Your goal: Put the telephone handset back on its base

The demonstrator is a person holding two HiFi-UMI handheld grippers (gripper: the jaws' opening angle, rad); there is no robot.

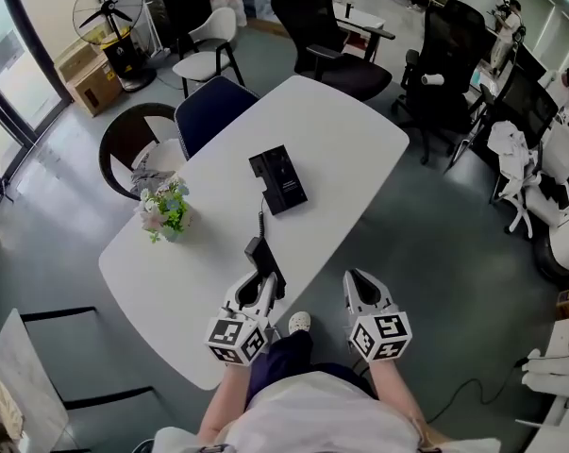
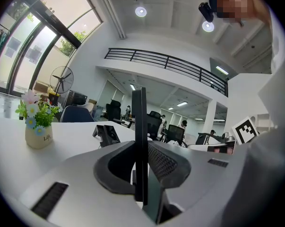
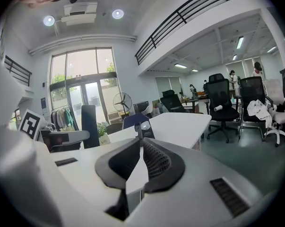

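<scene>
Holding: left hand-held gripper (image 1: 262,287) clamped on slim black plastic handset (image 1: 261,256)
Idle: right hand-held gripper (image 1: 359,283) jaws together
Risk: thin grip could twist, missing far black base (image 1: 277,179)

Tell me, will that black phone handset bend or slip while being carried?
Probably stiff: the handset stands straight between the left gripper's fingers. It looks smooth and thin, so it might slip. Its cord to the base could tug back.

Bright, even daylight; sharp focus, fisheye-curved edges.
</scene>
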